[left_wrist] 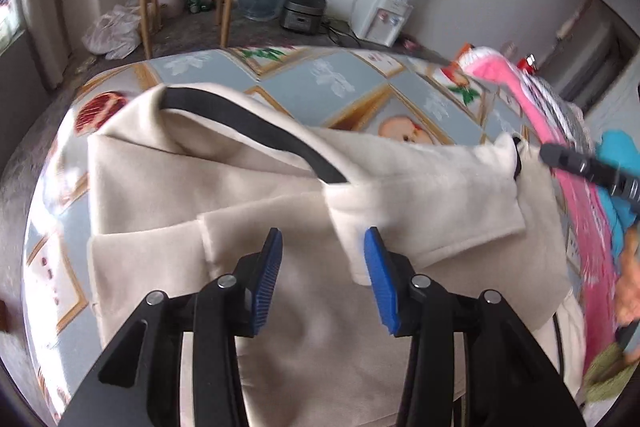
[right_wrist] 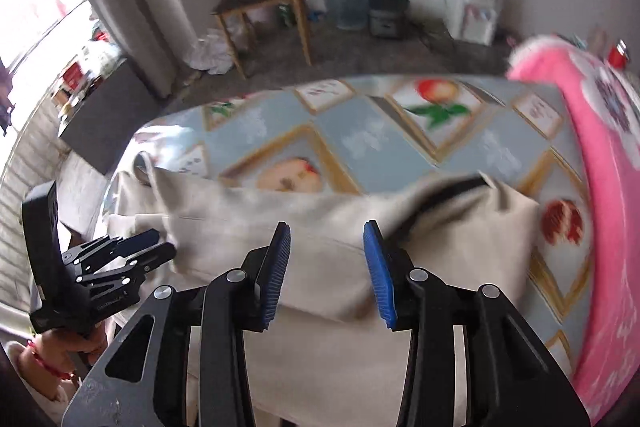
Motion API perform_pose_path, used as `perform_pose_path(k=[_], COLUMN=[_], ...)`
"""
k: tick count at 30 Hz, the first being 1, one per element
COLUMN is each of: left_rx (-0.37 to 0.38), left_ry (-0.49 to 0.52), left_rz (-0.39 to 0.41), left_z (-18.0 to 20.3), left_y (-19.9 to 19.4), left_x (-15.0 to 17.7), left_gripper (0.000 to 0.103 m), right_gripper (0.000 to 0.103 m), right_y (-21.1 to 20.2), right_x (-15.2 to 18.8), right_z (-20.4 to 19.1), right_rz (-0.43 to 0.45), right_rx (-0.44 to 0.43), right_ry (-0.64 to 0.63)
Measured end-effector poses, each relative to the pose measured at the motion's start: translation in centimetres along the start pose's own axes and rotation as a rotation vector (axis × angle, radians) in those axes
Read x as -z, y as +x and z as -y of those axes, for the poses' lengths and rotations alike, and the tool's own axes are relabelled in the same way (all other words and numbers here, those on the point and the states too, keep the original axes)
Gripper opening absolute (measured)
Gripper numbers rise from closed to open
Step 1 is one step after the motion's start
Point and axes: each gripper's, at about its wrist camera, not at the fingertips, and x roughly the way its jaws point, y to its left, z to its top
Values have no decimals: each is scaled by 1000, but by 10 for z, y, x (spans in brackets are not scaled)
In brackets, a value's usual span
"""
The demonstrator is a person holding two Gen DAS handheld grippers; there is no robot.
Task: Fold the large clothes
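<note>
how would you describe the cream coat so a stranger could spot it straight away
Find the table with the fruit-patterned cloth. The cream coat lies spread across its near side, right under both open grippers. Unlike the bright pink garment along the right edge, it is plain pale beige with a black band inside its collar.

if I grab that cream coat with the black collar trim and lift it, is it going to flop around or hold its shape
The cream coat will probably drape rather than stay flat: it already lies in soft rounded folds. The cloth looks thick and felt-like, so it is likely fairly heavy and will sag either side of the left gripper. On the glossy tablecloth it may slide when pushed.
</note>
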Motion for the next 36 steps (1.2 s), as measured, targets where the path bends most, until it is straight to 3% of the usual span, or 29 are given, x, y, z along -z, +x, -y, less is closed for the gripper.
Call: perform_pose_path(k=[4,6,9,11,13,17,19,20,22,24,26,29,32,34,36], left_rx=[27,53,126,210,246,178,221,214,134,-13,-64,-55,-36,-30,-15], left_ry=[-44,-31,-38,-104,-205,-421,-513,-534,-542,-553,-561,-470,-209,-42,78], left_rz=[86,107,105,82,39,-10,8,24,86,123,144,181,179,162,141], left_z=[-10,-6,3,2,-8,-57,-90,-103,-125,-143,-154,-136,-78,-34,3], left_y=[-25,-31,-24,-6,18,44,40,35,19,4,-10,-31,-42,-38,-28], left_x=[-14,-27,-54,-74,-84,-72,-65,-64,-68,-70,-70,-70,-64,-56,-47], left_gripper=[41,41,41,42,41,39,22,20,20,32,33,33,34,36,40], right_gripper=[33,34,34,34,34,34,34,34,34,34,34,34,35,38,46], right_y=[56,58,61,61,61,67,68,68,70,69,69,68,61,45,31], right_x=[15,23,26,26,25,21,21,22,23,24,24,25,22,14,0], right_z=[-17,-16,-9,-4,-3,0,0,-1,-1,1,3,2,0,4,12], right_rz=[-112,-70,-74,-75,-80,-87,-87,-86,-82,-79,-77,-72,-79,-31,33], right_rx=[59,48,20,4,-5,-16,-17,-16,-17,-27,-40,-39,-37,-56,-21], right_ry=[-79,-65,-40,-36,-30,-28,-39,-45,-53,-44,-35,-39,-43,-24,-7])
